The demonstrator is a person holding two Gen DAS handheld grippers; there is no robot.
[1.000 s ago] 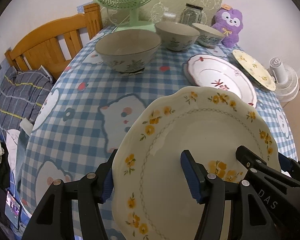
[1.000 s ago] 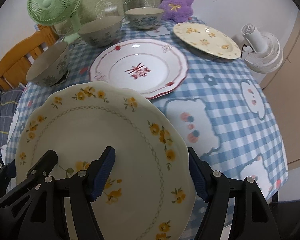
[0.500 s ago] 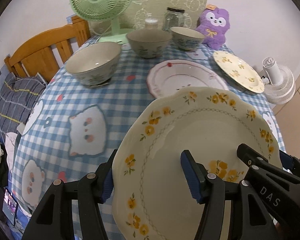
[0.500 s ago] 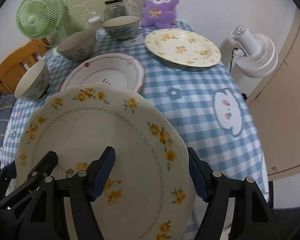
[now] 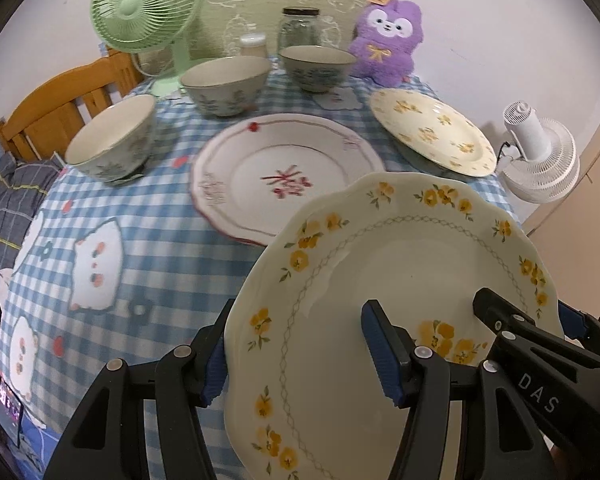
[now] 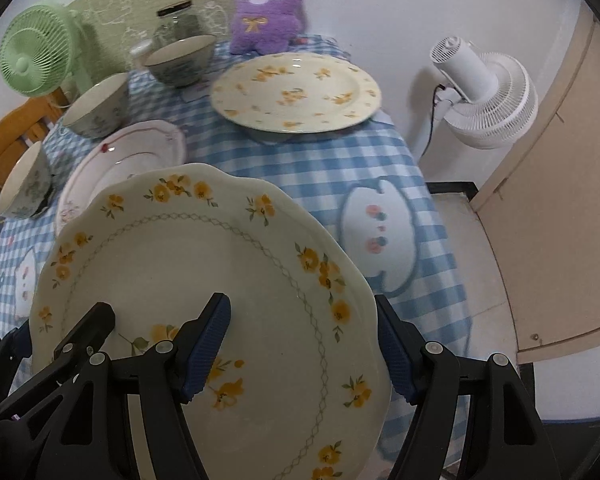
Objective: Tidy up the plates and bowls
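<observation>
A scalloped cream plate with yellow flowers [image 5: 400, 264] [image 6: 180, 264] hangs tilted above the blue checked tablecloth, held from both sides. My left gripper [image 5: 300, 354] is shut on its left rim, and my right gripper [image 6: 302, 352] is shut on its right rim. Each gripper also shows at the edge of the other's view. On the table lie a white plate with red trim [image 5: 284, 176] [image 6: 140, 152] and a flat yellow-flowered plate [image 5: 432, 132] [image 6: 296, 92]. Three floral bowls [image 5: 112, 140] [image 5: 224, 84] [image 5: 316, 66] stand in a row along the far left.
At the back stand a green fan [image 5: 144, 12], a glass jar [image 5: 300, 28] and a purple plush [image 5: 386, 40]. A white fan [image 6: 484, 92] and a beige cabinet [image 6: 560, 200] lie beyond the table's right edge. A wooden chair [image 5: 60, 112] is at the left.
Both grippers have carried the scalloped plate to the right over the table. The red-trimmed plate now lies left of it, and the flat yellow-flowered plate is closer ahead.
</observation>
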